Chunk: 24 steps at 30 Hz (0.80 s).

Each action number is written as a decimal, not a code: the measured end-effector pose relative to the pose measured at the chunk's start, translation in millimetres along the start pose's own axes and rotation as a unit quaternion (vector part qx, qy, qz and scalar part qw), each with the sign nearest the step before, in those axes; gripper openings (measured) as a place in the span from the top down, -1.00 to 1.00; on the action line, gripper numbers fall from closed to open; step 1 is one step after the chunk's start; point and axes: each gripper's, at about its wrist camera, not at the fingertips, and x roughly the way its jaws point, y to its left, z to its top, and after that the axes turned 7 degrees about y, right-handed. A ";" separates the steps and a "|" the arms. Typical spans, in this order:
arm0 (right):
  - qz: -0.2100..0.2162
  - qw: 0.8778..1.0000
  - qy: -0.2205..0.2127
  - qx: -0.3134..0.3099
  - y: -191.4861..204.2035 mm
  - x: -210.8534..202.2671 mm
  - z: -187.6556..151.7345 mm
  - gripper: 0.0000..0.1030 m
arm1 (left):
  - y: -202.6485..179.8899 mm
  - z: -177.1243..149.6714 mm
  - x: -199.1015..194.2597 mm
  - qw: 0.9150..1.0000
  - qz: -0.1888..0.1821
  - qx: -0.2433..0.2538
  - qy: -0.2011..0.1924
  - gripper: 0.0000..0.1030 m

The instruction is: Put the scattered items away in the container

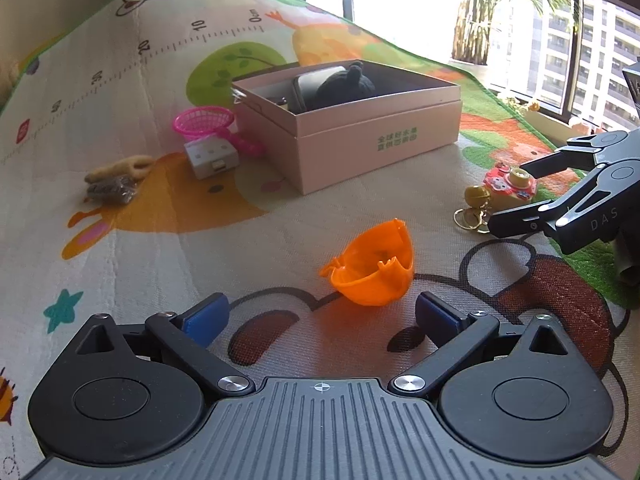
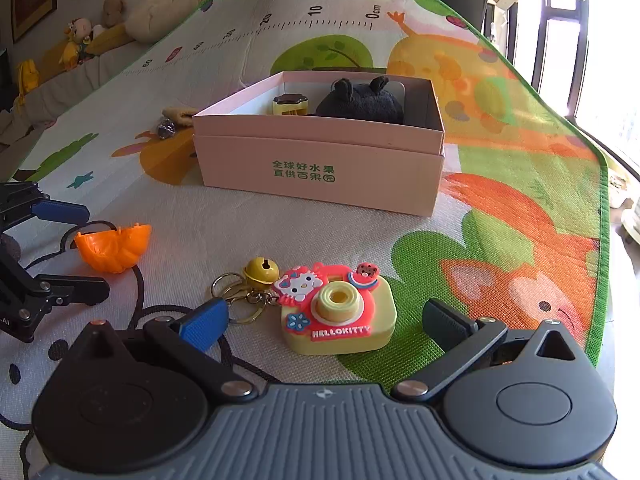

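You've got a black plush [image 2: 360,102] and a couple of bits in the pink box [image 2: 320,176] already. Still out on the play mat [image 1: 120,128]: orange shell [image 1: 372,268], camera keychain [image 2: 336,308], pink net [image 1: 202,120], white block [image 1: 210,156] and a few more. Both your grippers, left gripper [image 1: 320,316] and right gripper [image 2: 328,324], have jaws wide and empty.

A colourful cartoon-printed foam play mat [image 2: 208,216] with a printed ruler scale covers the surface. At ten o'clock in the right wrist view, plush toys [image 2: 80,40] line a sofa; a potted palm [image 1: 480,12] stands at one o'clock in the left.
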 end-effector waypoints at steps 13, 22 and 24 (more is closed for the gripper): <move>0.000 1.000 0.000 0.000 0.1 0.4 0.5 -1.00 | 18.8 -2.2 -1.3 0.999 0.039 -0.021 0.007 -1.00; 0.003 1.000 0.004 -0.005 1.6 0.5 -1.4 -1.00 | 19.6 -7.1 -4.1 1.000 0.018 -0.011 0.003 -1.00; 0.002 1.000 0.006 -0.008 2.5 0.6 -1.9 -1.00 | 18.3 -8.7 -5.6 1.000 0.009 -0.006 0.003 -1.00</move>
